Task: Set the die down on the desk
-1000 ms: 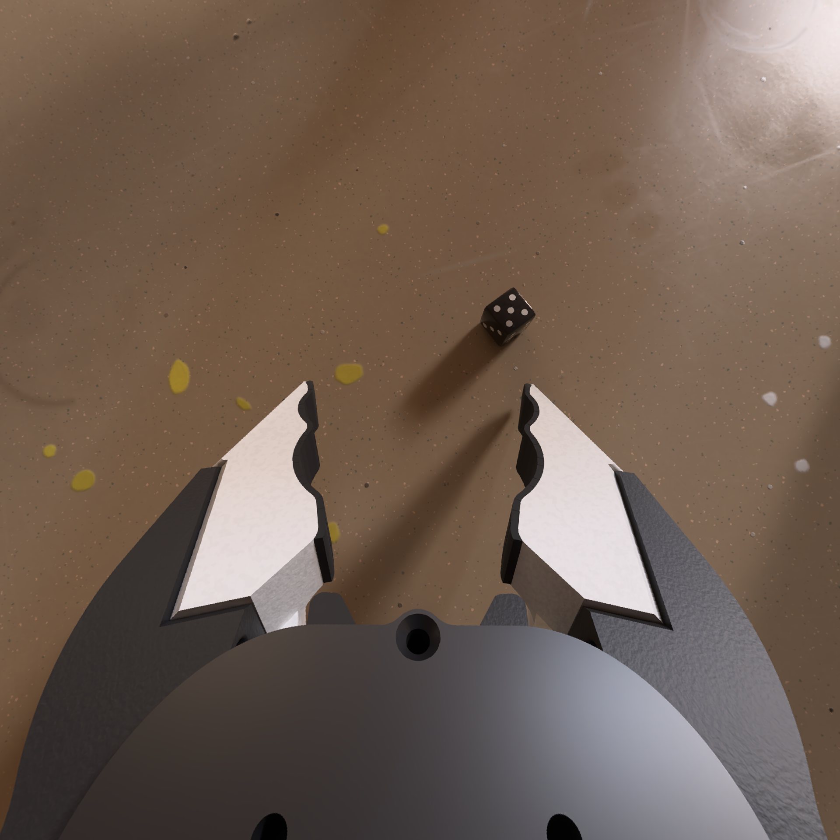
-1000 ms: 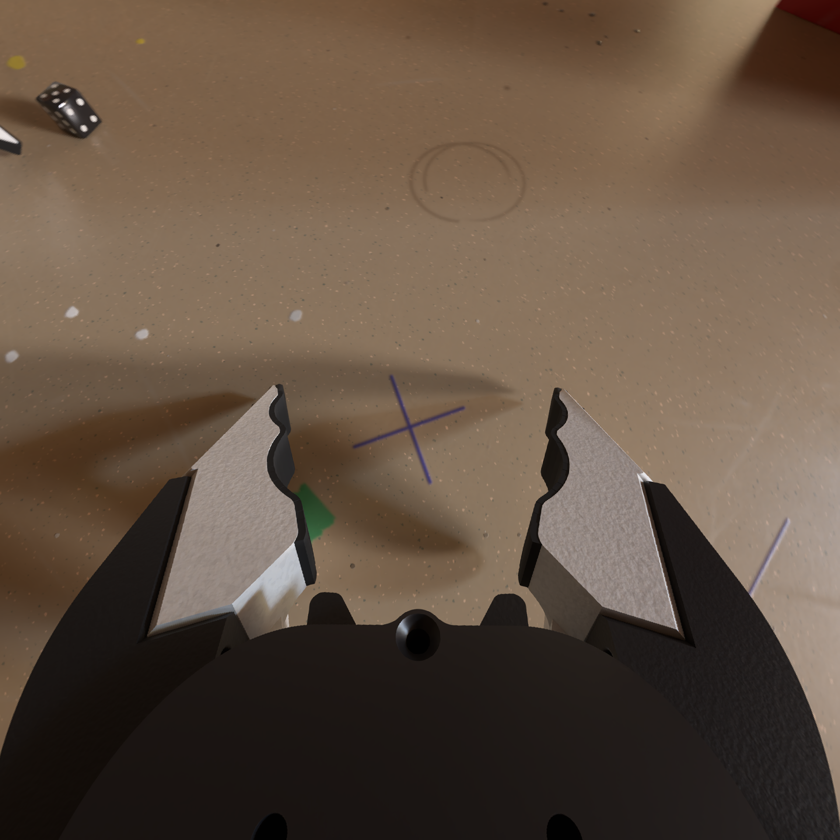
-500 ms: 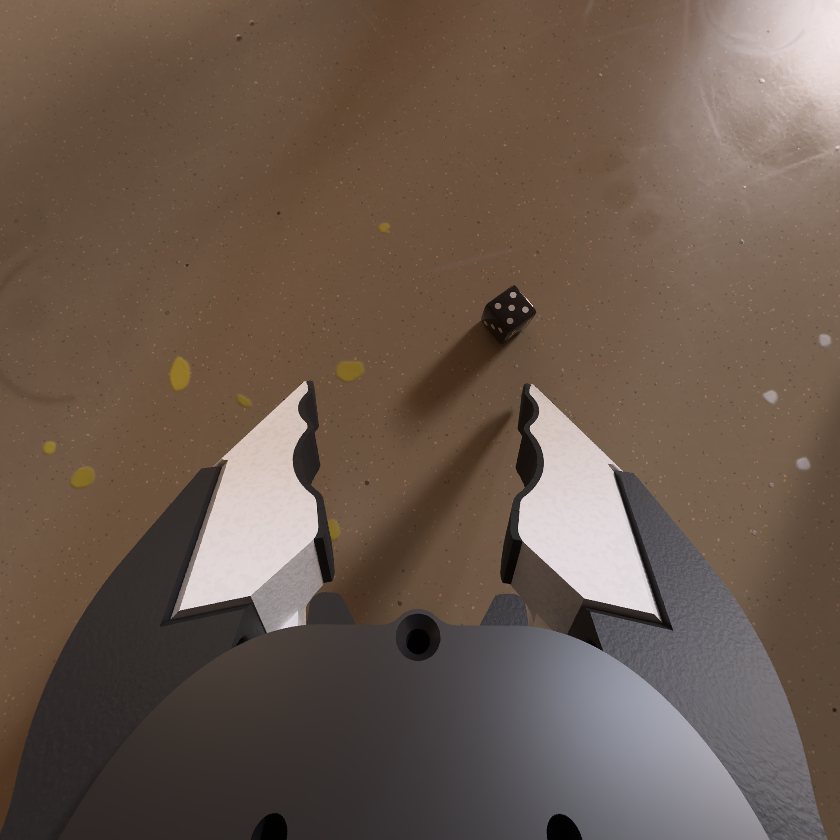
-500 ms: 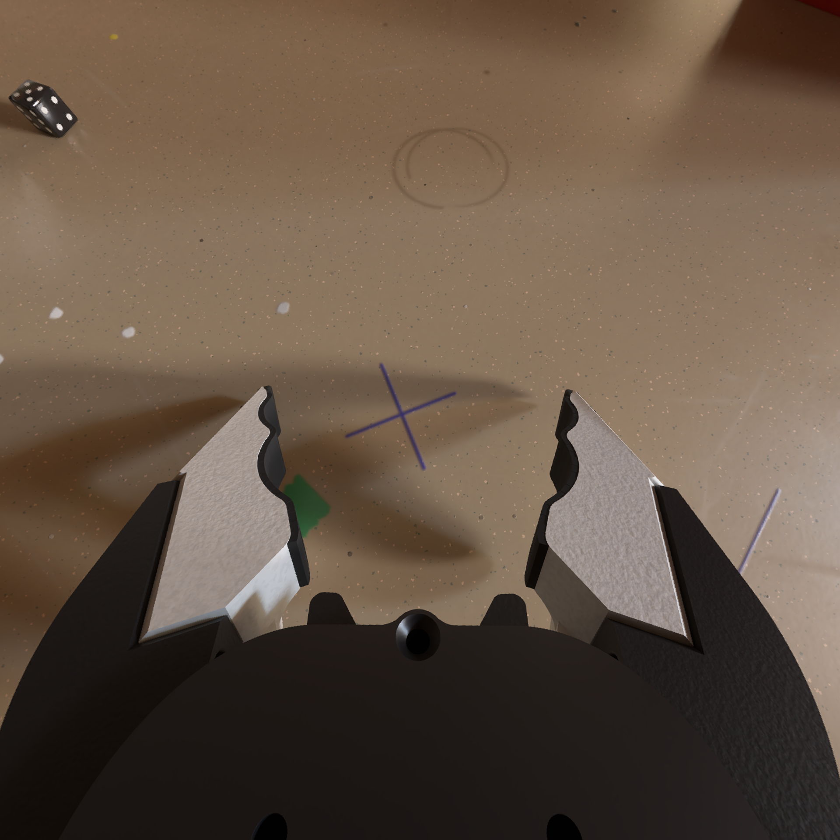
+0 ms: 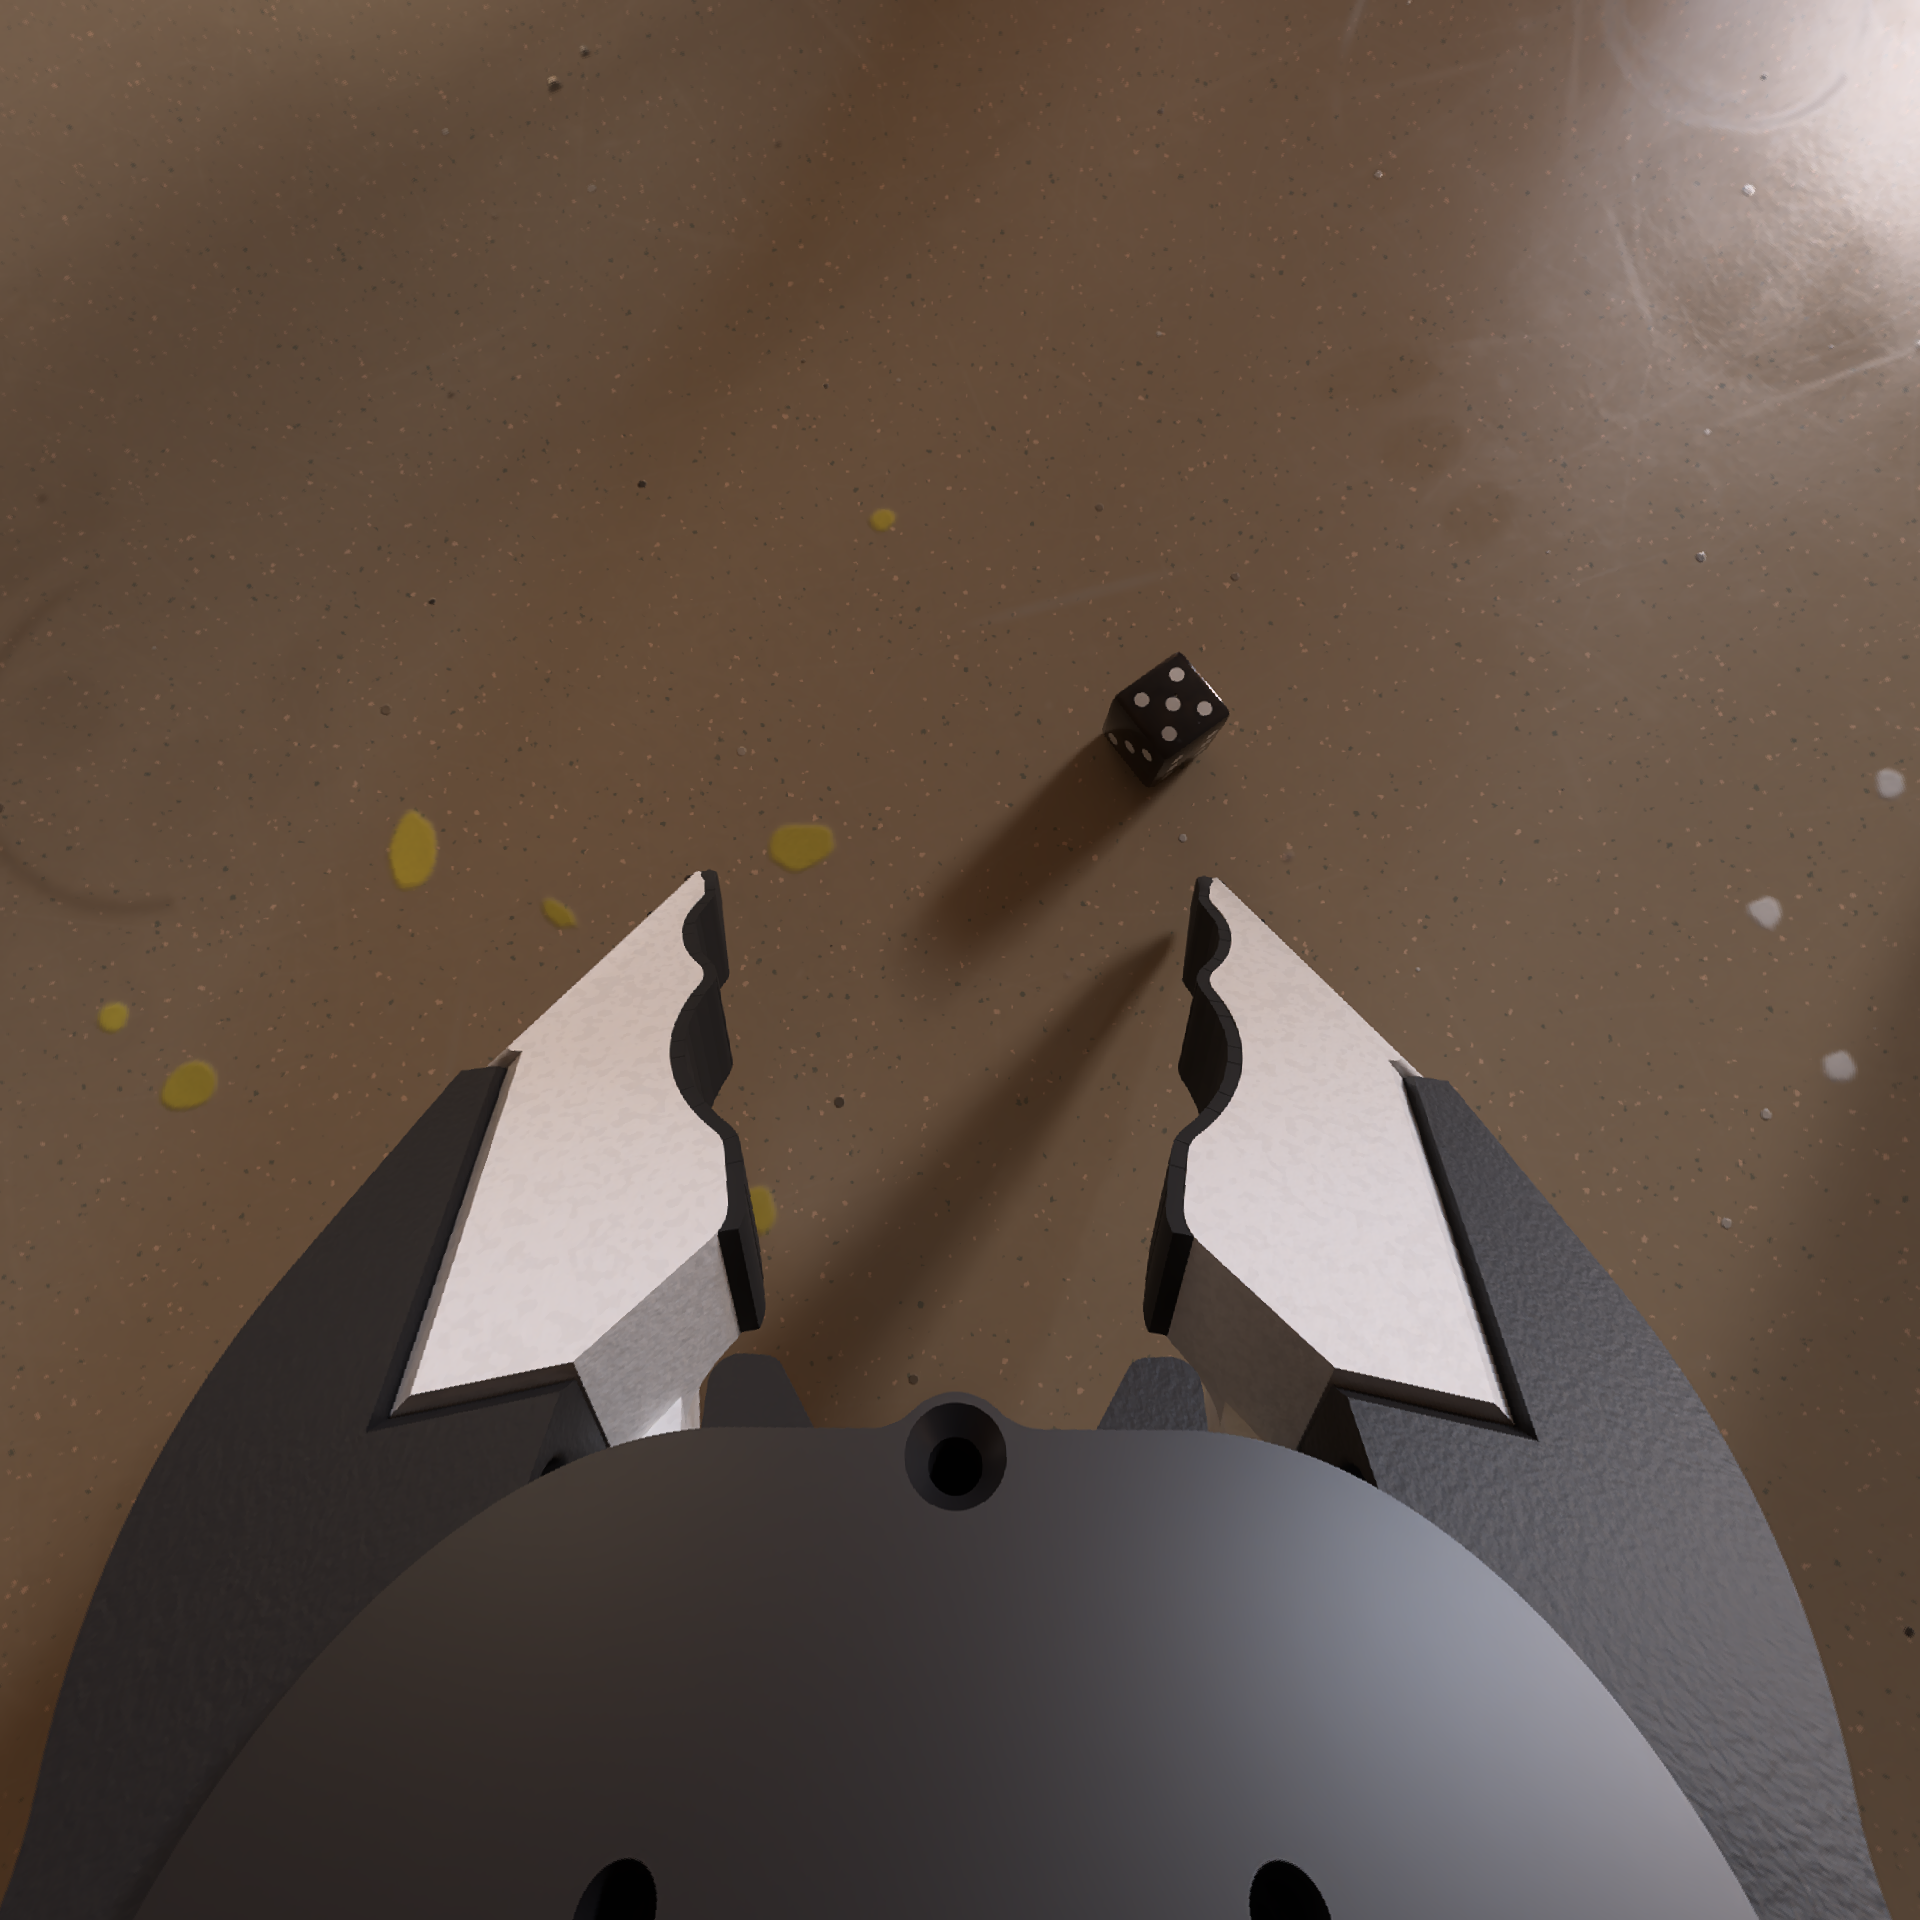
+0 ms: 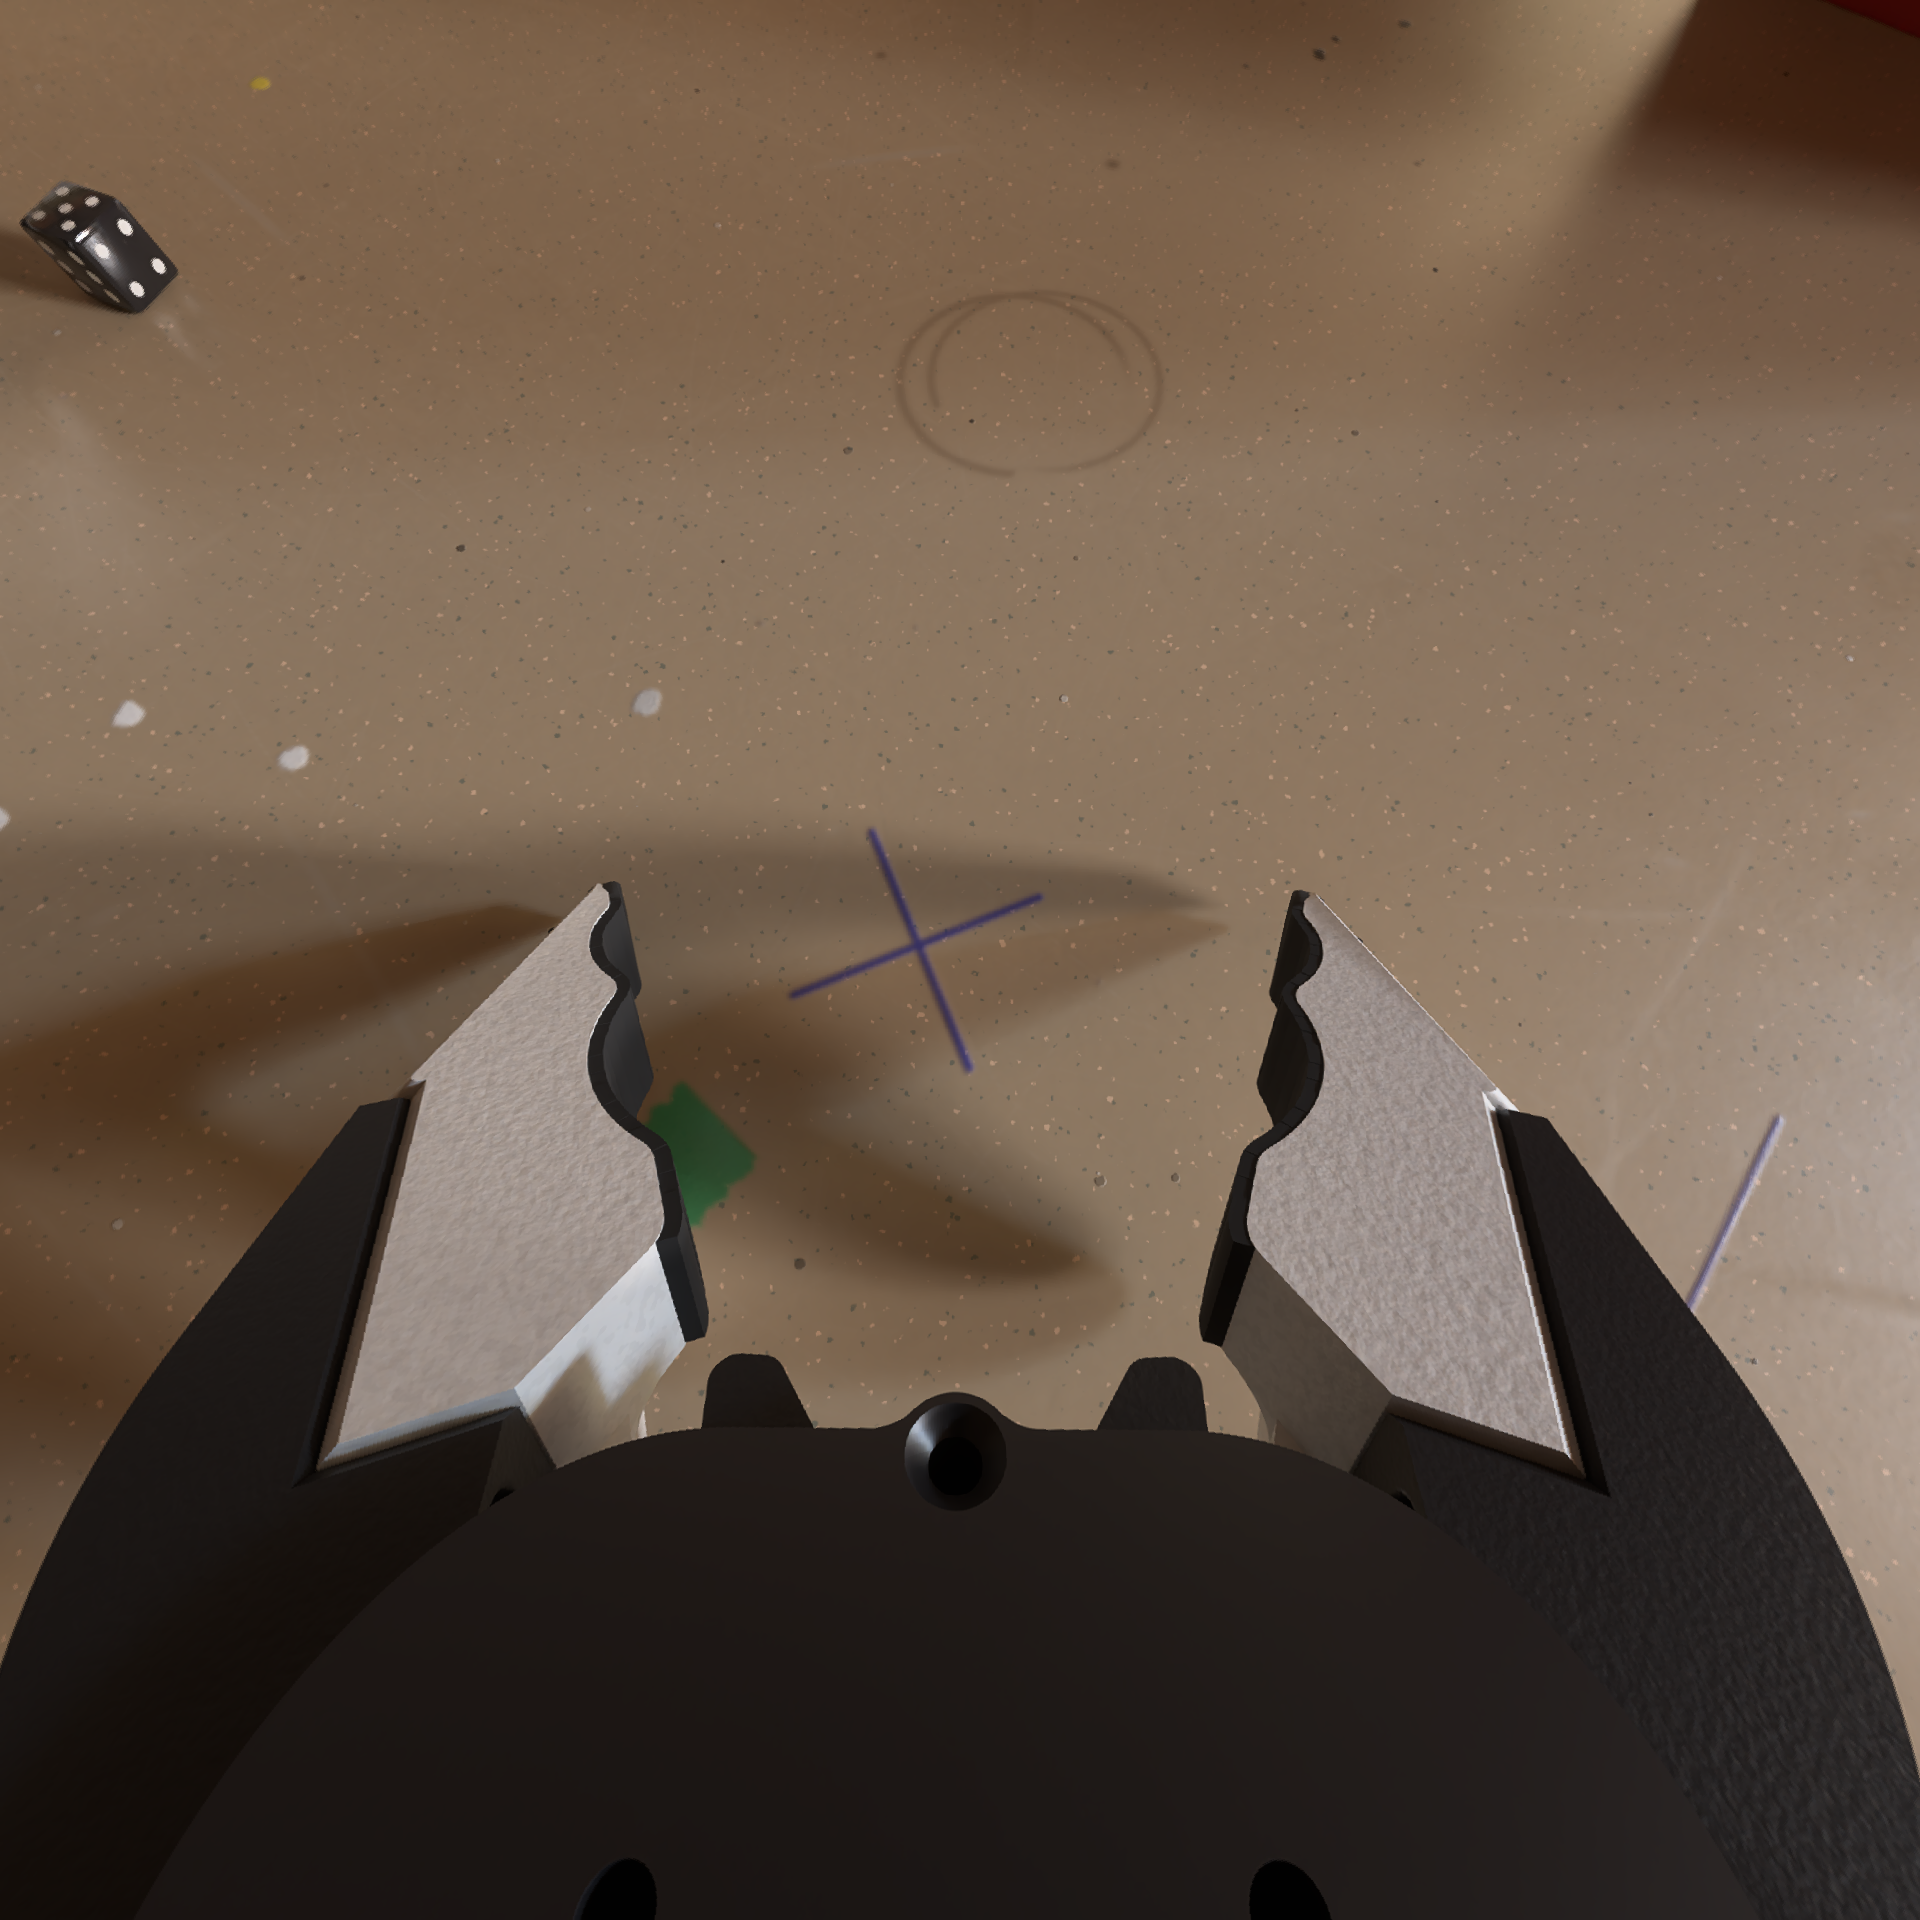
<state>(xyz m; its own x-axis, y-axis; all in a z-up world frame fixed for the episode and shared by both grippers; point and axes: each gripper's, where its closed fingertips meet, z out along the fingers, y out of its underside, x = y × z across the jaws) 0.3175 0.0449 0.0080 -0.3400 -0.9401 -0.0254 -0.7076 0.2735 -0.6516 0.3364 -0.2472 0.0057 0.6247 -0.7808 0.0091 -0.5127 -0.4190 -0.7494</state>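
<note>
I count one black die [image 5: 1166, 717] with white pips, resting on the speckled brown desk [image 5: 727, 416] just ahead of my left gripper [image 5: 951, 883], whose fingers are spread and empty. My right gripper [image 6: 951, 888] hangs spread and empty over a purple cross mark [image 6: 920, 945], well apart from the die.

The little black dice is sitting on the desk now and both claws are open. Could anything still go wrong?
Probably not much, but two things to watch. The die lies on the desk just ahead of the open left gripper, slightly toward its right finger; a forward move could knock it and roll it away. The right gripper is open too, over a purple cross; the die sits far off to its left, so a sideways swing could bump it.
</note>
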